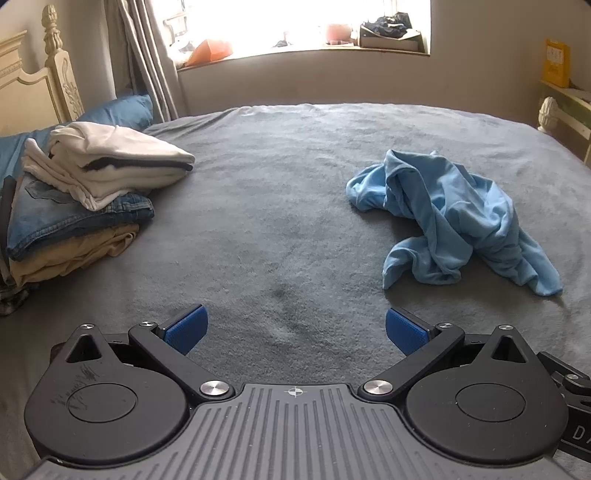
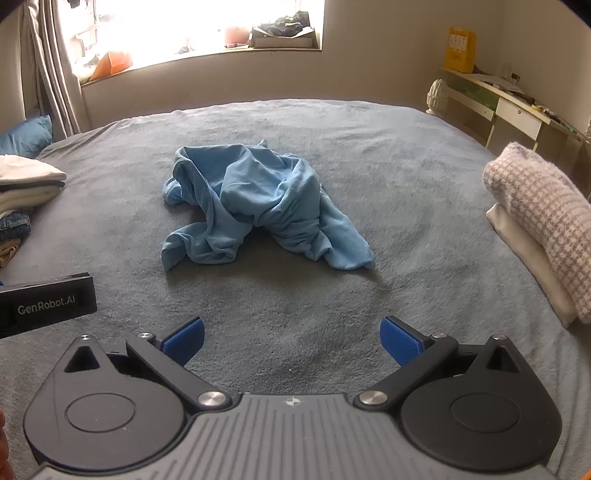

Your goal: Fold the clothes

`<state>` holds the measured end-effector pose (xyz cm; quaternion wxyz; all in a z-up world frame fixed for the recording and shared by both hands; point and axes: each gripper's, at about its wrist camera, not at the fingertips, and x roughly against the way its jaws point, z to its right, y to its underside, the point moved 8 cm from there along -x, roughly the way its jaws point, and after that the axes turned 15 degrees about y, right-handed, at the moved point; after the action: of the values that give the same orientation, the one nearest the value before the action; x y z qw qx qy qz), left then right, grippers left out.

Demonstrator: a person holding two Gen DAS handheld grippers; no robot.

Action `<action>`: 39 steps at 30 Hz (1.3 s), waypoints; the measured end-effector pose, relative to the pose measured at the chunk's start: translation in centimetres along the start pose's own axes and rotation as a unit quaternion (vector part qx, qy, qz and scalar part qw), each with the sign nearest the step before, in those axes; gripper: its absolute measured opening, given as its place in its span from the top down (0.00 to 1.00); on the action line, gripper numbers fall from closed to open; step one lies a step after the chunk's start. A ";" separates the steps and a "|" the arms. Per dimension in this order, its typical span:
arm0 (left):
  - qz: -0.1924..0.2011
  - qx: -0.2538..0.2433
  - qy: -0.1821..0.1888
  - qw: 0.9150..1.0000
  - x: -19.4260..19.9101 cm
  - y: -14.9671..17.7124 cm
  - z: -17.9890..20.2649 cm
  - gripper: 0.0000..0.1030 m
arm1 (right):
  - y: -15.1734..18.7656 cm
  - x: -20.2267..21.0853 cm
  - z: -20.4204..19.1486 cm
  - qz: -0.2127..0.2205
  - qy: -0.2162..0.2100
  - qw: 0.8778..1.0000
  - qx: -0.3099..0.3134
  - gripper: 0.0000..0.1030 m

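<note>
- Bedspread (image 2: 369,155), grey, covers a wide bed under a bright window (image 2: 207,26); a crumpled light-blue shirt (image 2: 255,206) lies mid-bed.
- Only the left wrist view shows the whole folded stack (image 1: 81,195) at far left; only the right shows the checked knit (image 2: 543,206).
- Left gripper (image 1: 295,328) and right gripper (image 2: 291,338) are spread wide, empty, apart from the shirt.

the folded stack (image 1: 85,206) is chopped off by the left edge in the left wrist view, and in the right wrist view only a sliver of it (image 2: 26,188) shows. the checked knit pile (image 2: 546,225) runs off the right edge, so no idea how big it is. window (image 1: 295,22) is totally blown out, and the stuff on the sill (image 1: 388,31) is just dark blobs. yellow box (image 2: 460,50) has print too small to read. the crumpled blue garment (image 2: 255,206) hides its own shape.
</note>
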<state>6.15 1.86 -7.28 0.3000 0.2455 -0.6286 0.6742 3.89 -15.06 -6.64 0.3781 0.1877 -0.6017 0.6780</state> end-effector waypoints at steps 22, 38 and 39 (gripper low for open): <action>0.022 0.002 0.122 0.992 -6.8 -1.8 0.9 0.00 | -4.3 -5.2 1.1 0.147 -0.087 0.985 -0.001 0.00; 0.004 -0.066 0.235 0.970 -14.7 -3.8 7.0 0.51 | -14.9 -17.5 -7.7 0.100 -0.176 0.976 0.082 0.25; 0.004 -0.067 0.236 0.970 -14.7 -3.6 7.1 0.60 | -14.5 -18.4 -8.1 0.083 -0.178 0.977 0.086 0.29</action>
<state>18.67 -6.56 -14.55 0.4526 0.0566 -0.5847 0.6709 28.08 -12.69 -11.53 0.1896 0.2867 -0.6120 0.7122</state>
